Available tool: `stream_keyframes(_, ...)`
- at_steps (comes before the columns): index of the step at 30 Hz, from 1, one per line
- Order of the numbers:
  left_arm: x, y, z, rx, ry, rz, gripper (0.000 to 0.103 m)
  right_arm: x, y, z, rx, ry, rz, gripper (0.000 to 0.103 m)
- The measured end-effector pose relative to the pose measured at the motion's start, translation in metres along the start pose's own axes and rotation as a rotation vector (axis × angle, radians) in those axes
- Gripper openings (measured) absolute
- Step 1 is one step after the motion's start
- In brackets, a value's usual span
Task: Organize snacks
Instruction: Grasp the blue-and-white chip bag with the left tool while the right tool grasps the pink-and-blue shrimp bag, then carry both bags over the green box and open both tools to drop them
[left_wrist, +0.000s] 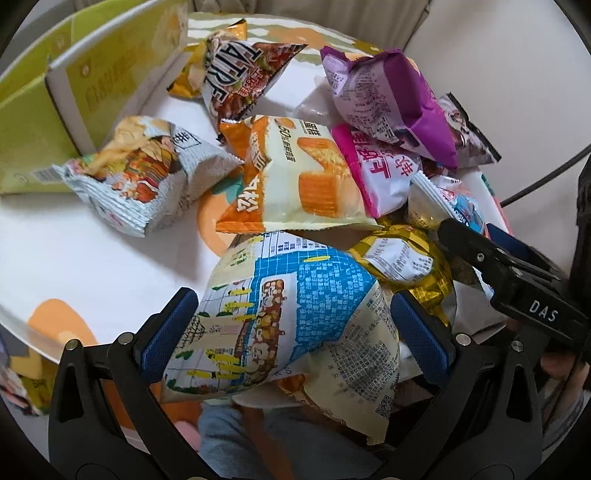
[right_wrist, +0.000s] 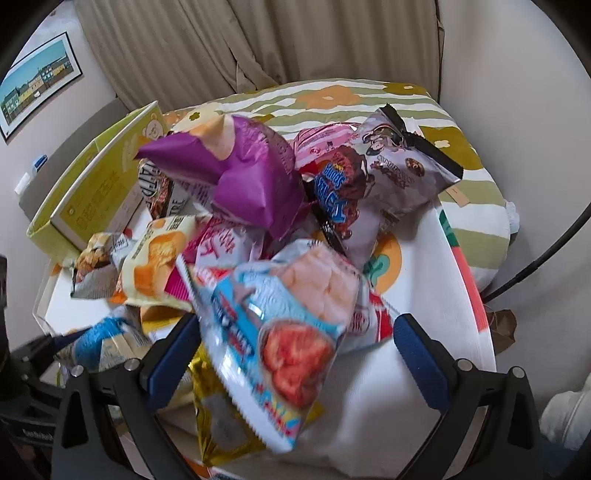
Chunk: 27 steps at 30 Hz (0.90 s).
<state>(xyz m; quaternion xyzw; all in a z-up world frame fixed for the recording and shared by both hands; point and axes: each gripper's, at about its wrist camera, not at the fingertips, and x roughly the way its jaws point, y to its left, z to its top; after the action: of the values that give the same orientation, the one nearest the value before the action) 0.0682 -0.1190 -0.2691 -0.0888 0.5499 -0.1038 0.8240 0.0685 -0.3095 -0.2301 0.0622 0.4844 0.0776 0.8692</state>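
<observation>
Fingers of your left gripper (left_wrist: 291, 332) stand wide apart on either side of a cream and blue printed packet (left_wrist: 280, 314), which fills the gap between the blue pads (left_wrist: 168, 332); whether either pad actually presses on it cannot be told. That packet is puffy, covered in small print and yellow dashes, and it leans out over the white tablecloth (left_wrist: 92, 251) with orange flowers. Just beyond it lie a gold foil packet (left_wrist: 402, 258) and an orange and cream cake packet (left_wrist: 295, 173), with a pink and white packet (left_wrist: 380, 170) and a purple bag (left_wrist: 384, 99) stacked behind; a crinkled grey noodle packet (left_wrist: 144, 170) sits apart to the left, near the yellow-green cardboard box (left_wrist: 92, 74). Your right gripper (right_wrist: 291, 354) is spread open too, and a light blue packet (right_wrist: 280, 325) showing pink and red pieces lies between its fingers, tilted and blurred, so contact is unclear. It rests at the near edge of the heap, over the gold foil. Beyond it the purple bag tops the pile, with a grey cookie bag (right_wrist: 402, 162) to the right and the box to the left, all on the table before beige curtains (right_wrist: 258, 44).
</observation>
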Motion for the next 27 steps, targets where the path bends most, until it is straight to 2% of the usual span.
stream_keyframes(4, 0.009, 0.006, 0.000, -0.018, 0.027, -0.033, 0.102, 0.009, -0.004, 0.006, 0.010, 0.009, 0.012, 0.103)
stream_keyframes(5, 0.010, 0.008, 0.000, -0.022, 0.031, -0.043, 0.100, 0.011, -0.004, 0.007, 0.012, 0.010, 0.016, 0.103)
stream_keyframes(7, 0.011, 0.010, 0.000, -0.023, 0.038, -0.056, 0.089, 0.014, -0.004, 0.009, 0.012, 0.008, 0.025, 0.102)
stream_keyframes(11, 0.013, 0.012, 0.000, -0.022, 0.046, -0.076, 0.083, 0.021, -0.006, 0.014, 0.033, 0.012, 0.045, 0.102)
stream_keyframes(14, 0.010, 0.012, 0.000, -0.008, 0.046, -0.082, 0.076, 0.026, -0.007, 0.014, 0.042, 0.022, 0.060, 0.098)
stream_keyframes(19, 0.008, 0.008, 0.000, 0.010, 0.047, -0.080, 0.072, 0.027, -0.010, 0.010, 0.045, 0.023, 0.076, 0.078)
stream_keyframes(22, 0.005, 0.005, 0.000, 0.014, 0.044, -0.076, 0.070, 0.022, -0.012, 0.008, 0.051, 0.018, 0.081, 0.073)
stream_keyframes(27, -0.010, 0.005, -0.004, 0.017, 0.034, -0.069, 0.070, 0.008, -0.010, 0.005, 0.060, -0.003, 0.081, 0.070)
